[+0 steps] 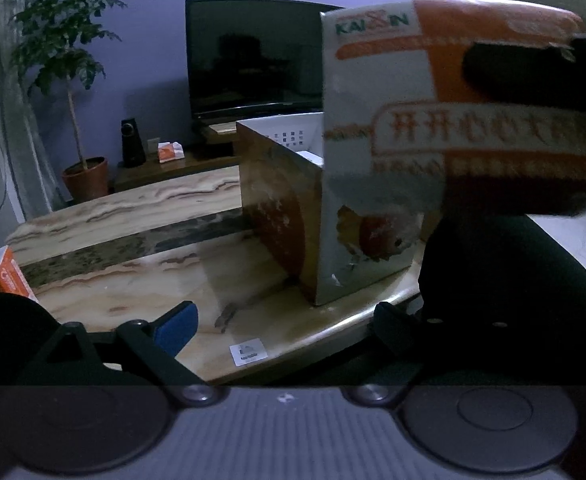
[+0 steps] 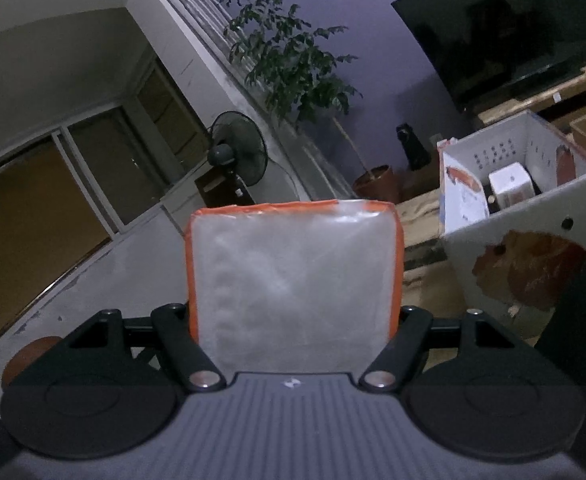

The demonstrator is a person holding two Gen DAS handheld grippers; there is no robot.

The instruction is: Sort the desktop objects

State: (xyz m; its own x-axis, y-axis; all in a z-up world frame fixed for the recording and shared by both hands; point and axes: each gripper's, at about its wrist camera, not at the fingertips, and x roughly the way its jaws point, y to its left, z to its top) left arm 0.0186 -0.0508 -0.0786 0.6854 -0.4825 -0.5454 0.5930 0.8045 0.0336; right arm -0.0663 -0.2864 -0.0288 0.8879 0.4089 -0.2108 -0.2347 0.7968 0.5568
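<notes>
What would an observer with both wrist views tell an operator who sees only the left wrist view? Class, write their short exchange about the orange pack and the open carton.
Operator: From the left wrist I see the orange pack with something dark across it. Is it gripped on both sides?
Observer: Yes. In the right wrist view the orange pack fills the gap between both fingers of the right gripper.
Operator: The carton wall blocks my view inside. Is anything in it?
Observer: Yes. A white box sits inside the carton.
</notes>
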